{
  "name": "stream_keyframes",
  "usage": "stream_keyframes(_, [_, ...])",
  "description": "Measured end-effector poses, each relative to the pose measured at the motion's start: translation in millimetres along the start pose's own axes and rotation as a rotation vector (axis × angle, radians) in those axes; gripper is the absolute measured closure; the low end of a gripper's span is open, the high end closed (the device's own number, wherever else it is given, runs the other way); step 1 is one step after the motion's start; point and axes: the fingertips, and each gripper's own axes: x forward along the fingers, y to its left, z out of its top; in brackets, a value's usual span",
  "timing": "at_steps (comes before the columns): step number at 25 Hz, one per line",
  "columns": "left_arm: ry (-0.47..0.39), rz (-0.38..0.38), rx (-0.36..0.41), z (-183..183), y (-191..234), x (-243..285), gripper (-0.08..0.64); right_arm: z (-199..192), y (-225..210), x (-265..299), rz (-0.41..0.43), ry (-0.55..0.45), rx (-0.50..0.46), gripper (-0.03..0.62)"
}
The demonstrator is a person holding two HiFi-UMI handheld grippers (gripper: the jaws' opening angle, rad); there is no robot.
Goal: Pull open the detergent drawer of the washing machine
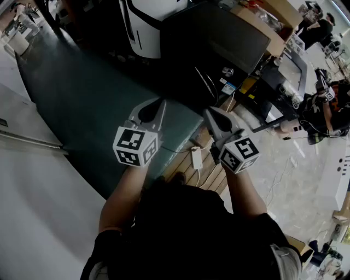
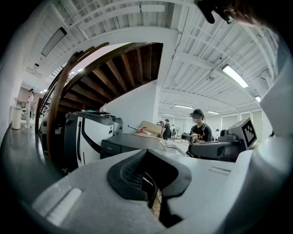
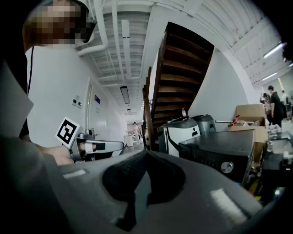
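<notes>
A black appliance point(image 1: 219, 33) with a round knob point(image 3: 226, 167) on its front stands ahead of me. Beside it is a white one point(image 1: 145, 27) with a dark curved stripe. No detergent drawer can be made out on either. My left gripper point(image 1: 158, 106) is held in the air, well short of both machines. It is shut, pads together, with nothing in it point(image 2: 147, 153). My right gripper point(image 1: 212, 114) hovers beside it at about the same height. It too is shut and empty point(image 3: 146, 153). Each gripper shows in the other's view, marker cube outward.
A dark green floor strip point(image 1: 82, 93) runs below the left gripper, and a white power strip point(image 1: 196, 157) lies on wooden boards. A wooden staircase point(image 2: 114, 68) rises behind the appliances. A cardboard box point(image 1: 273, 16) sits on the black one. People point(image 2: 200, 130) stand at desks to the right.
</notes>
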Motion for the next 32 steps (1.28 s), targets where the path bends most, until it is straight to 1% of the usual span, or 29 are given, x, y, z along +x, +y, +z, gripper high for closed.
stream_keyframes(5, [0.001, -0.02, 0.036, 5.2, -18.9, 9.4, 0.549, 1.4, -12.7, -11.3, -0.015, -0.009, -0.022, 0.591])
stream_keyframes(12, [0.026, -0.011, 0.064, 1.8, -39.1, 25.4, 0.549, -0.1, -31.8, -30.7, -0.014, -0.041, 0.001, 0.591])
stream_keyframes(17, [0.029, -0.009, 0.087, 10.7, -50.8, 36.0, 0.549, 3.7, -45.6, -42.5, -0.035, -0.046, -0.029, 0.591])
stream_keyframes(20, [0.031, -0.008, 0.092, 11.6, -54.2, 41.6, 0.549, 3.7, -48.3, -44.6, -0.017, -0.052, -0.018, 0.591])
stream_keyframes(23, [0.033, -0.008, 0.091, 13.2, -54.5, 47.3, 0.549, 5.4, -49.1, -44.0, 0.009, -0.059, -0.004, 0.591])
stream_keyframes(27, [0.032, -0.004, 0.077, 13.3, -48.4, 52.9, 0.549, -1.3, -56.3, -36.5, 0.023, -0.039, 0.025, 0.589])
stream_keyframes(32, [0.036, 0.002, 0.053, 9.9, -26.8, 64.6, 0.549, -11.4, -59.3, -12.0, 0.047, -0.001, 0.059, 0.589])
